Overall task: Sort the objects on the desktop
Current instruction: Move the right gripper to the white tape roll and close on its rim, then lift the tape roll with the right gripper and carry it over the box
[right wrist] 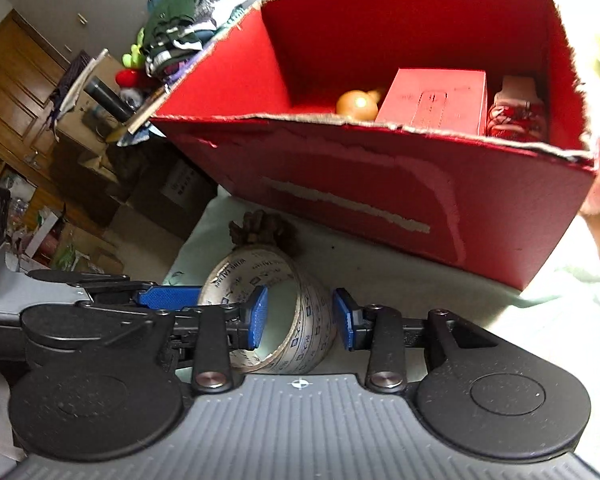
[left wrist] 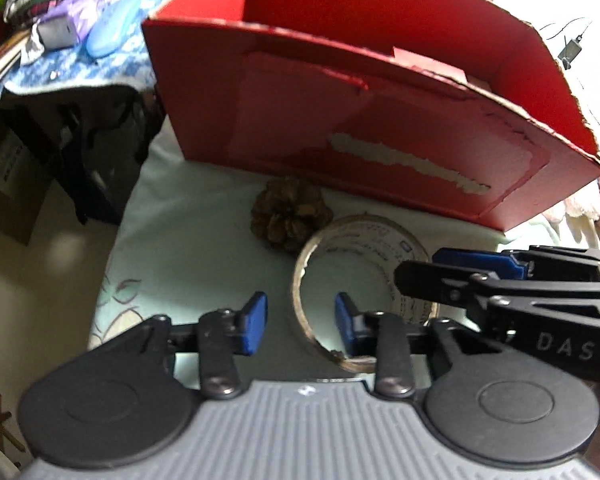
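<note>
A roll of clear tape [left wrist: 380,256] lies on the pale cloth in front of a red cardboard box [left wrist: 340,128]. A brown pine cone [left wrist: 290,214] sits just beyond it. My left gripper [left wrist: 301,323] is open, straddling the roll's left wall. My right gripper [right wrist: 300,318] is open, straddling the right wall of the tape roll [right wrist: 284,272], one finger inside the ring. The pine cone [right wrist: 260,226] shows behind it. The right gripper also shows at the right of the left wrist view [left wrist: 472,264]. The box [right wrist: 380,184] holds a red carton [right wrist: 432,100], a yellow ball [right wrist: 358,105] and a red-white packet [right wrist: 516,114].
Left of the pale cloth [left wrist: 188,240] the surface drops off to the floor and dark boxes [left wrist: 60,152]. A cluttered blue-patterned table [left wrist: 80,20] stands at the far left. A pink fluffy item [left wrist: 588,204] lies right of the box.
</note>
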The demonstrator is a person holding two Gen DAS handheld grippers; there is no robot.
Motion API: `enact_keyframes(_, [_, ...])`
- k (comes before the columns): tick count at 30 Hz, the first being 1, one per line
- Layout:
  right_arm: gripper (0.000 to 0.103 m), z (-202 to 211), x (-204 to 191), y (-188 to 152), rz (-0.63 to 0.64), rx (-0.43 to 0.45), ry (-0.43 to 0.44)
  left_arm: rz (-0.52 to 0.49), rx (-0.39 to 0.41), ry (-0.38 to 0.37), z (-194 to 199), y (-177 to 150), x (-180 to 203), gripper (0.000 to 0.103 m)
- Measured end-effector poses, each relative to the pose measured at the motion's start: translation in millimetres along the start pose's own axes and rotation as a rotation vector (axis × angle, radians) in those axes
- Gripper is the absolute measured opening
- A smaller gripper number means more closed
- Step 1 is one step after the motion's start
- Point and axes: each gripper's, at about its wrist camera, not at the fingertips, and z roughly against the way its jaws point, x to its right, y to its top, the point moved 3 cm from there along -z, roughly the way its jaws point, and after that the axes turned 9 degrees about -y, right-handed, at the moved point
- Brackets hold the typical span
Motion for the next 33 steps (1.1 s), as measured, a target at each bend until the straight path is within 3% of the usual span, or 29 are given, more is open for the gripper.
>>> enact_keyframes(10, [0.033, -20, 6, -4, -0.061, -0.095, -0.002, -0.027, -0.040, 0.017, -10, 1, 4, 0.014])
enact_keyframes(13, [0.027, -20, 12, -3, -0.090, -0.114, 0.015, -0.073, -0.040, 0.040, -11, 2, 13, 0.013])
enact_keyframes(18, [0.022, -7, 24, -3, -0.104, -0.124, -0.018, -0.125, -0.051, 0.009, -7, 4, 33, 0.015])
enact_keyframes(24, [0.021, 19, 51, -14, -0.143, -0.121, -0.047, -0.232, -0.080, -0.040, -10, 3, 69, 0.015])
enact_keyframes(33, [0.020, 65, 107, -40, -0.286, -0.061, -0.121, -0.496, -0.110, -0.103, -22, -9, 143, 0.015])
